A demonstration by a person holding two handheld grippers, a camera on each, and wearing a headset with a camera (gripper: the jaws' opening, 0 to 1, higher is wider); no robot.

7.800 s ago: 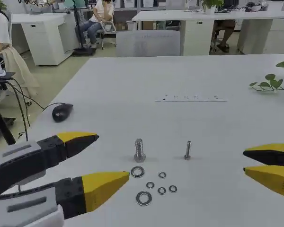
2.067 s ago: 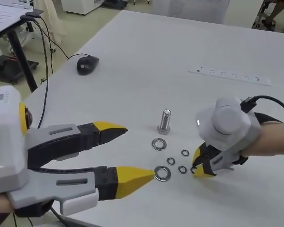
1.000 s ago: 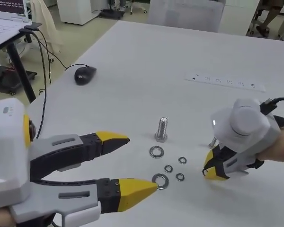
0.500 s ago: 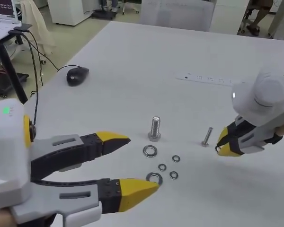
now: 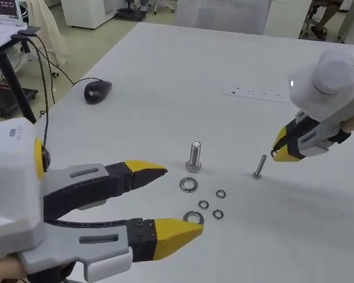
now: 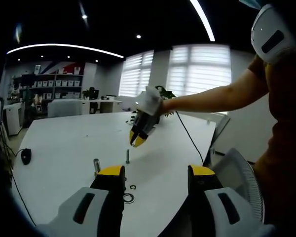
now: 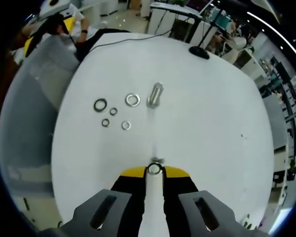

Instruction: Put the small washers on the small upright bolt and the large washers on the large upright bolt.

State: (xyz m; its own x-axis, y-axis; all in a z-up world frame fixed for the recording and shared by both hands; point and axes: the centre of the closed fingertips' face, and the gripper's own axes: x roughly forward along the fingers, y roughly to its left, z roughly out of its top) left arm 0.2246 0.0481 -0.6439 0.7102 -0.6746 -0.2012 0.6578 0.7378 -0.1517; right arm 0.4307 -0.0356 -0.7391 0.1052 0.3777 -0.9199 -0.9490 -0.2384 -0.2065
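Head view first: low on the left, left gripper [image 5: 183, 199] with jaws spread wide and nothing between them, above a white table [image 5: 165, 71]. Just beyond the yellow tips, large bolt [image 5: 194, 156] upright on its head. In front of it, two large washers [image 5: 189, 185] lying flat, one near the bolt's foot, the other [image 5: 193, 217] right by the lower tip, contact impossible to judge. To their right, three small washers [image 5: 220, 194] flat in a loose group, apart from one another. Further right, small bolt [image 5: 259, 167] standing alone. Up on the right, right gripper [image 5: 277, 155] pointing down and to the left, jaws almost closed, tips just beside the top of the small bolt and apart from it; too small here to tell what sits between them. Far back on the table, a mouse [image 5: 97, 91] and a power strip [image 5: 253, 94]. Next, left gripper view: own jaws rising wide apart at the bottom, gap empty; beyond them a large washer [image 6: 128, 198], the large bolt [image 6: 96, 165] and the small bolt [image 6: 127, 157], with the right gripper [image 6: 134, 143] held on a person's outstretched arm just above the small bolt. Last, right gripper view: own jaws nearly closed, pinching a small washer [image 7: 150, 170] at the very tips; further off on the table, the large bolt [image 7: 155, 95], both large washers [image 7: 132, 100] and the three small washers [image 7: 113, 111].
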